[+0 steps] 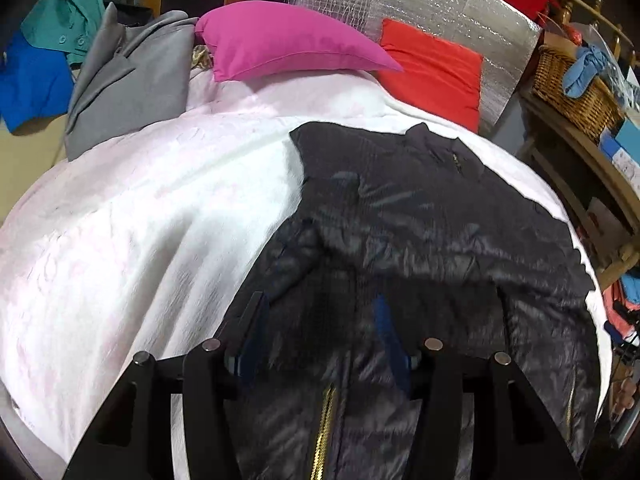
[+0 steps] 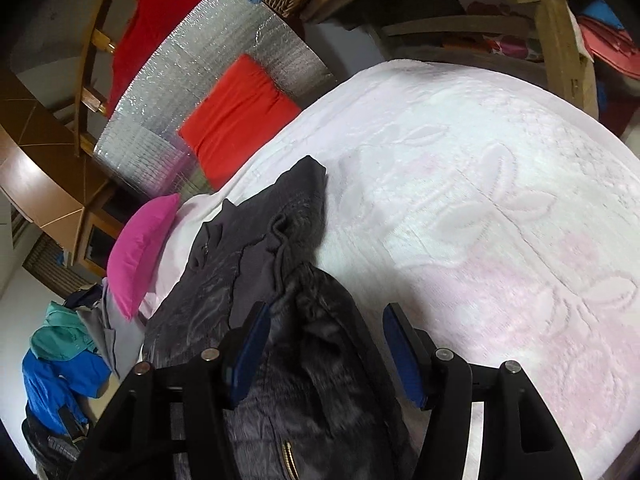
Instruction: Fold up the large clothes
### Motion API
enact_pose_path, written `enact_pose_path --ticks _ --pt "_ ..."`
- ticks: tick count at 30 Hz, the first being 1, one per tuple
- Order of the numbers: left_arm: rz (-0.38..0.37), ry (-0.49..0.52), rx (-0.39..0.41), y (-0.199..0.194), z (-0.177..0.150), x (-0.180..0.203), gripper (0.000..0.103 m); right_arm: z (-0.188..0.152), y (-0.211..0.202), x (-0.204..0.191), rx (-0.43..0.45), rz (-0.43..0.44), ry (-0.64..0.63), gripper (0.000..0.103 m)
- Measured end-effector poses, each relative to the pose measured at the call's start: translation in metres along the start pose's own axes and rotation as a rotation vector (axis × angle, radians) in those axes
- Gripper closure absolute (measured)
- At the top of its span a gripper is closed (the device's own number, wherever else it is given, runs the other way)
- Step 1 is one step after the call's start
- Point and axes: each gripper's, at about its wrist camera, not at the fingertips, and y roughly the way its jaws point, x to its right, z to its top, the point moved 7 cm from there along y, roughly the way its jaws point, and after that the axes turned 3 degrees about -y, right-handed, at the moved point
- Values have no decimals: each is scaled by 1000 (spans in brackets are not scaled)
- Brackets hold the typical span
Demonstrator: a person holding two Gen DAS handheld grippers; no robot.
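Observation:
A large black quilted jacket (image 1: pixel 420 224) with a gold zipper lies spread on the white bed cover (image 1: pixel 140 220). My left gripper (image 1: pixel 320 312) is open just above the jacket's lower front, with the zipper below between its blue-padded fingers. In the right wrist view the same jacket (image 2: pixel 224 280) lies at the bed's left side, one part folded over. My right gripper (image 2: pixel 326 320) is open over a bunched edge of the jacket, which passes between its fingers; it has no grip on the fabric.
A pink pillow (image 1: pixel 280 40) and a red pillow (image 1: pixel 436 72) lie at the head of the bed by a silver foil panel (image 1: pixel 420 4). Grey, teal and blue clothes (image 1: pixel 120 76) are piled at the far left. A wicker basket (image 1: pixel 572 88) stands on wooden shelves on the right.

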Motion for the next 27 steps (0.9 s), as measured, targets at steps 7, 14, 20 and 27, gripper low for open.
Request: enact_pose_path --ticks 7,14,20,27 --pt "50 9 -27 -15 -38 -22 39 -22 -21 21 -32 13 6 41" --pt "108 -3 -52 -29 -69 -52 38 -47 -49 32 -46 33 -66 41" --pt "63 -18 -32 -47 -80 -57 38 -74 -64 39 -111 79 -47 36" --pt "14 -11 -82 -62 -99 -54 33 -117 -60 29 -250 109 -87 33"
